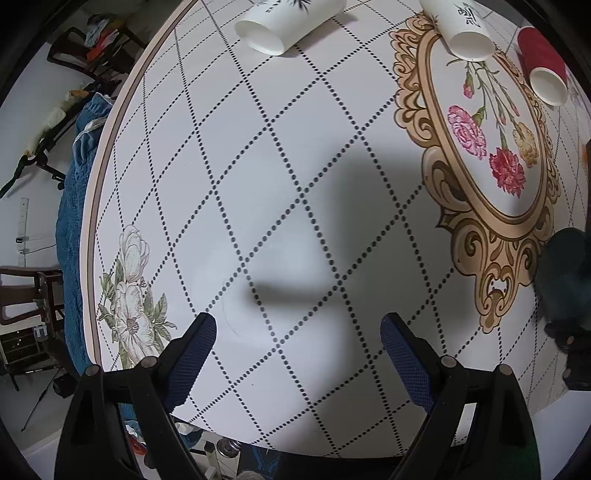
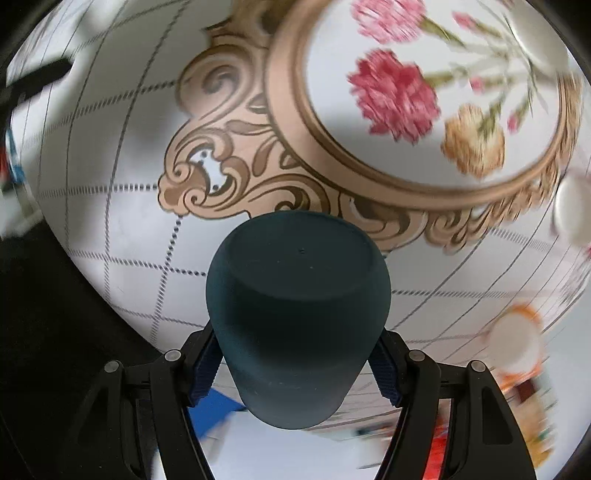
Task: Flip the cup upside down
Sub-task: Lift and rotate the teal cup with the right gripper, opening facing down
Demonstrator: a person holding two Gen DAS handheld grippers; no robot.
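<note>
White tabletop (image 1: 332, 122) printed with a dotted diamond grid, a gold scroll frame and carnations fills both views. In the right wrist view, the right gripper (image 2: 295, 369) is closed on a dark teal cup (image 2: 299, 314) at lower centre of the frame, its two blue-padded fingers (image 2: 205, 373) pressing opposite sides of the cup wall. The cup's flat closed base faces the camera and the table beyond; its mouth is hidden. The background is streaked with motion blur. The cup looks matte, smooth and rounded at the base edge, narrowing toward the claw.

To finish the flip well, the wrist probably needs a steady roll with a firm grip, then a level set-down so the rim meets the table evenly.

In the left wrist view, the left gripper (image 1: 299, 350) is wide open and empty at the bottom of the frame. Two white paper cups (image 1: 288, 22) and a red cup (image 1: 543, 62) lie on their sides along the top edge.
</note>
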